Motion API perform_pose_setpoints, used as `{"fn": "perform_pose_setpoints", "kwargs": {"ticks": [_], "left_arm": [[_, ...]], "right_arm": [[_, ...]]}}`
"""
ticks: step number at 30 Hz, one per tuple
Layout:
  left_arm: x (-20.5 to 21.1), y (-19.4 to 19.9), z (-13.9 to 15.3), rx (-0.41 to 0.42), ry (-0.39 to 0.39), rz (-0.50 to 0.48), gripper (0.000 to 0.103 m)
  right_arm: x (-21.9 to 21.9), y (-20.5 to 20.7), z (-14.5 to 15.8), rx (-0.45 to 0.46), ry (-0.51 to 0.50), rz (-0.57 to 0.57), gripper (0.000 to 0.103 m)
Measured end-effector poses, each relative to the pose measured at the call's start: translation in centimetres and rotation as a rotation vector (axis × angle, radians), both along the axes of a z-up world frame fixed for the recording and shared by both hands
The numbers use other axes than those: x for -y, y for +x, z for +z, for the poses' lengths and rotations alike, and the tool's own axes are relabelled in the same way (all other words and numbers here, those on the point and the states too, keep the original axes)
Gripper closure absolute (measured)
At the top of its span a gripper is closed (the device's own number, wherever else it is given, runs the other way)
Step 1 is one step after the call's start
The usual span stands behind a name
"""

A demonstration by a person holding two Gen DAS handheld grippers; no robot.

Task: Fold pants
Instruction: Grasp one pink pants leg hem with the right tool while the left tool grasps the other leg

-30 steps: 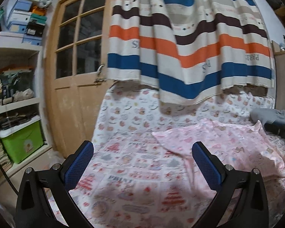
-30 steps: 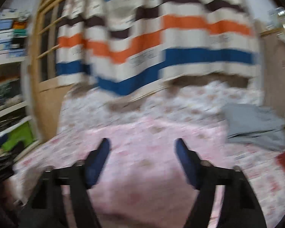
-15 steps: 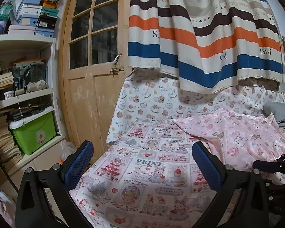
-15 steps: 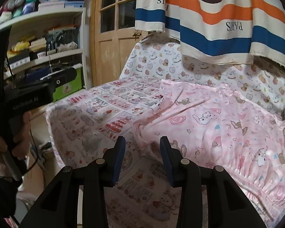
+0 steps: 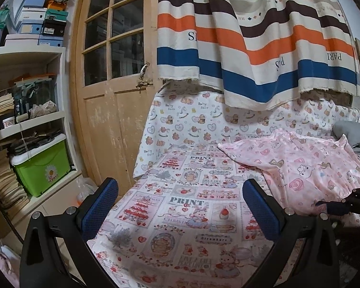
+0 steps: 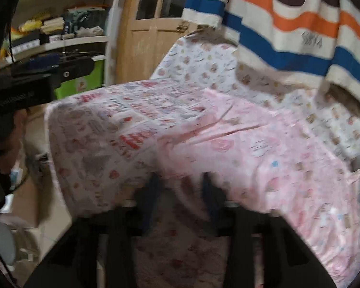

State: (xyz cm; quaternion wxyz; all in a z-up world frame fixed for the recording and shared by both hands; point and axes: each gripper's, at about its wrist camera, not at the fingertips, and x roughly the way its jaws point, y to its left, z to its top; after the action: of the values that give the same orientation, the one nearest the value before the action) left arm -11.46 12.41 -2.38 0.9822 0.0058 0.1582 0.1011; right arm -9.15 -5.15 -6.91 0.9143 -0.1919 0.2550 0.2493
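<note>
Pink cartoon-print pants [image 5: 307, 165] lie spread on the printed sheet [image 5: 180, 206], to the right in the left wrist view. My left gripper [image 5: 180, 206] is open and empty above the bare sheet, left of the pants. In the blurred right wrist view the pants [image 6: 264, 153] fill the right side. My right gripper [image 6: 180, 192] has its jaws part closed with a fold of pink cloth between the fingers [image 6: 211, 192]; whether they pinch it I cannot tell. The right gripper's tip also shows in the left wrist view [image 5: 336, 206] at the near pants edge.
A striped curtain [image 5: 252, 48] hangs behind the bed. A wooden door [image 5: 115, 96] and shelves with a green box [image 5: 43, 168] stand to the left. Grey cloth [image 5: 355, 134] lies at the far right. The sheet's edge drops off at the left [image 6: 57, 144].
My right gripper's jaws have narrowed and moved low to the near edge of the pants, with cloth now between them. My left gripper has stayed open and drawn back slightly.
</note>
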Motion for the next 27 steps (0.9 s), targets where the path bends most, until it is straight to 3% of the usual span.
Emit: {"fn": "perform_pose_setpoints", "kwargs": {"ticks": [4, 6, 10, 12, 13, 15, 17, 23, 27], "left_arm": [[-0.2, 2.0, 0.4, -0.046, -0.021, -0.012, 0.0], [-0.2, 3.5, 0.9, -0.052, -0.02, -0.017, 0.0], [-0.1, 8.6, 2.3, -0.103, -0.035, -0.1, 0.003], [-0.5, 12.0, 2.6, -0.185, -0.112, -0.172, 0.021], [-1.0, 14.4, 2.6, -0.249, -0.186, -0.21, 0.027], [-1.8, 18.1, 2.1, -0.347, -0.307, -0.241, 0.054], [-2.0, 21.7, 1.4, -0.434, -0.372, -0.255, 0.064], [-0.6, 28.2, -0.4, -0.557, -0.438, -0.261, 0.067], [0.3, 31.5, -1.3, -0.609, -0.438, -0.232, 0.067]], "right_arm": [[2.3, 1.4, 0.9, -0.094, 0.168, -0.068, 0.093], [3.2, 1.8, 1.5, -0.088, 0.232, -0.118, 0.093], [3.7, 1.8, 2.8, -0.046, 0.287, -0.109, 0.093], [3.5, 1.6, 3.0, -0.036, 0.286, -0.098, 0.093], [3.4, 1.4, 3.0, -0.028, 0.279, -0.097, 0.093], [3.5, 1.1, 3.0, -0.021, 0.277, -0.101, 0.093], [3.8, 1.3, 2.8, -0.034, 0.3, -0.108, 0.093], [4.3, 1.9, 2.8, -0.046, 0.337, -0.116, 0.093], [4.4, 2.1, 2.8, -0.049, 0.345, -0.11, 0.093]]}}
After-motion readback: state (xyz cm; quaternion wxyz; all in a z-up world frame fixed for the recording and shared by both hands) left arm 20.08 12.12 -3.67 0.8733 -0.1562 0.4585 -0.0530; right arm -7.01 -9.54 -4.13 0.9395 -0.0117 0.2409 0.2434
